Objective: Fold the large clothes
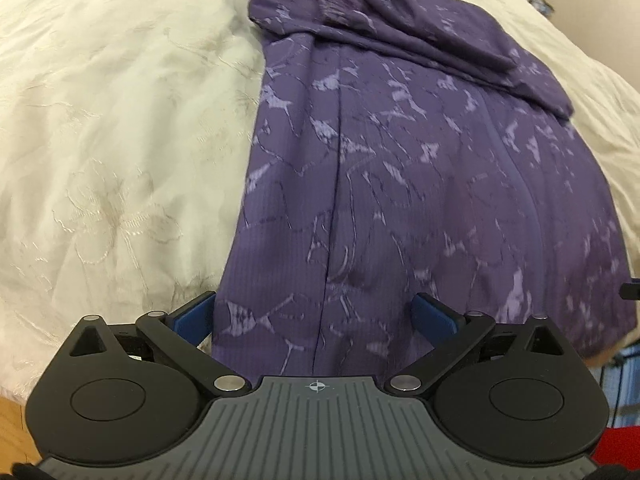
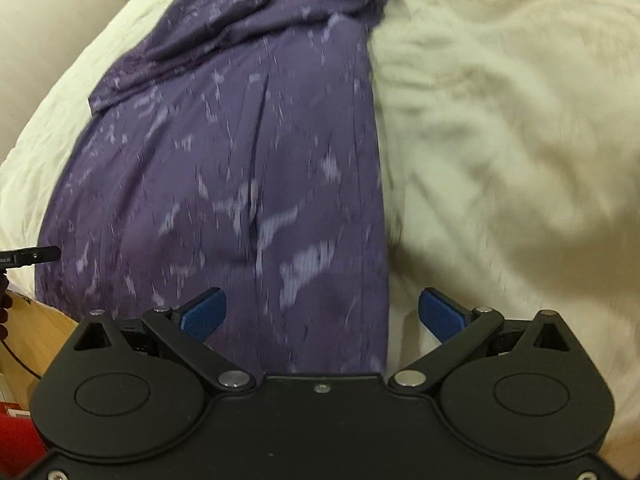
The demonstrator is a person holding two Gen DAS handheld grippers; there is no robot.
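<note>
Hovering wide open and empty, left gripper [image 1: 314,314] and right gripper [image 2: 322,312] straddle the purple garment's [image 1: 400,184] near hem on the bed [image 1: 120,140], likely to pinch it.

A cream bedcover [image 1: 120,128] with faint embroidered flowers spreads ahead and to the left in the left wrist view. Wooden floor [image 2: 36,332] shows low at the left in the right wrist view, beside something red [image 2: 16,444], perhaps a box.
</note>
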